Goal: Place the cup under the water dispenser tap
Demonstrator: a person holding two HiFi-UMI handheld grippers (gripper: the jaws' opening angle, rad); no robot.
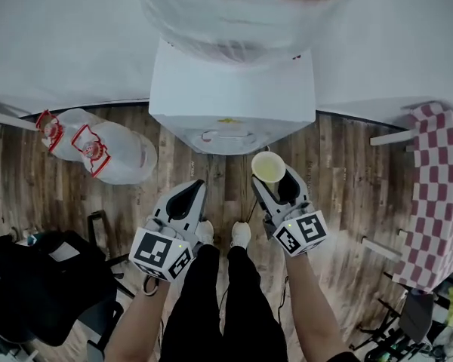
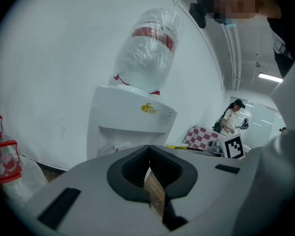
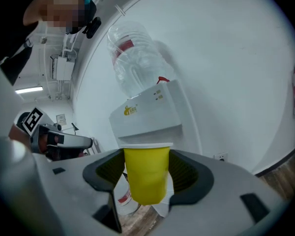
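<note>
A yellow paper cup [image 1: 268, 167] stands upright between the jaws of my right gripper [image 1: 272, 176], which is shut on its sides. It hangs above the wooden floor, a little in front of and to the right of the white water dispenser [image 1: 232, 89]. The dispenser's tap recess [image 1: 230, 136] faces me. In the right gripper view the cup [image 3: 146, 173] fills the gap of the right gripper [image 3: 146, 162], with the dispenser [image 3: 147, 114] behind it. My left gripper [image 1: 194, 188] is shut and holds nothing; in its own view the left gripper [image 2: 148, 149] points at the dispenser [image 2: 132, 122].
Two empty large water bottles [image 1: 106, 151] lie on the floor at the left. A red-and-white checkered table [image 1: 442, 194] stands at the right, and a black chair with bags [image 1: 38, 277] is at the lower left. A person [image 2: 231, 119] stands far behind.
</note>
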